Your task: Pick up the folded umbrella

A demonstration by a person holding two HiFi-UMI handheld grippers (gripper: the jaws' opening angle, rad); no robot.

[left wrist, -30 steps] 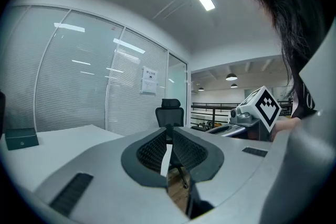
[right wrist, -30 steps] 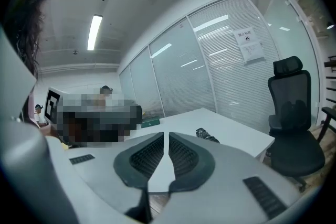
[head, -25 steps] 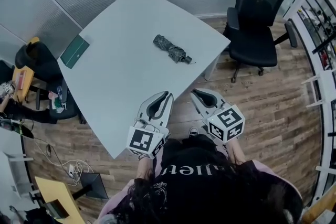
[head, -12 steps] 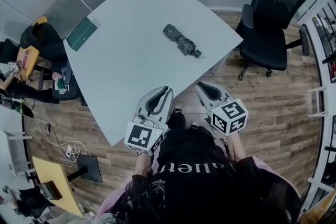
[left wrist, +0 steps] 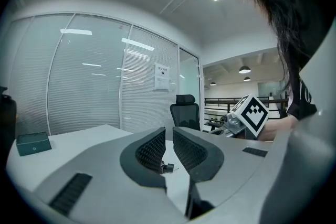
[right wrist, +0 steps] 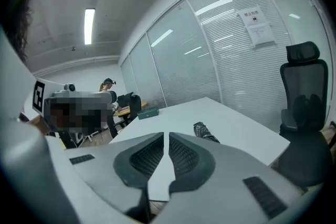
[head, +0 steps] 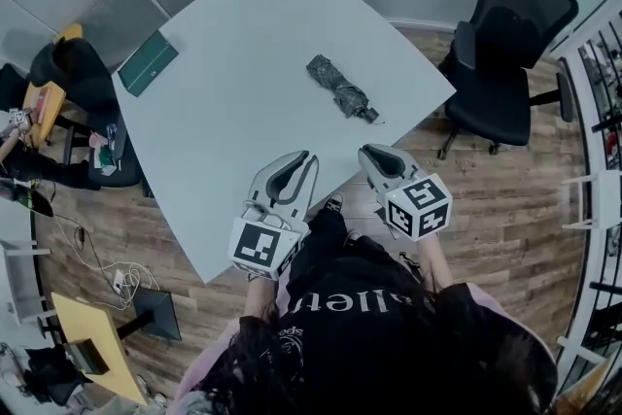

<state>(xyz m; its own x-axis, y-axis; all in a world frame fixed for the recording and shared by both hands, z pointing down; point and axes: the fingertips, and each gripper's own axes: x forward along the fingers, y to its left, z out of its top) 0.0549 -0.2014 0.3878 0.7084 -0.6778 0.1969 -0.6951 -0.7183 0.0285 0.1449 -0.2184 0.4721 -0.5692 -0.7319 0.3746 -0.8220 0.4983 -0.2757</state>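
Observation:
The folded umbrella [head: 340,89], dark with a grey pattern, lies on the white table [head: 233,112] near its right edge. It also shows beyond the right gripper's jaws as the umbrella [right wrist: 203,131], and far off as a small dark umbrella end [left wrist: 167,167] between the left jaws. My left gripper [head: 304,157] [left wrist: 168,131] hovers at the table's near edge, shut and empty. My right gripper [head: 372,154] [right wrist: 164,135] hangs just off that edge, a little short of the umbrella, shut with nothing in it.
A green book [head: 148,63] lies at the table's far left corner. A black office chair [head: 510,34] stands right of the table on the wooden floor. A cluttered desk and dark chair [head: 68,87] sit at left. White shelving [head: 598,92] lines the right wall.
Both grippers have moved forward towards the table and the umbrella. The left tips now reach over the near edge. Both stay shut.

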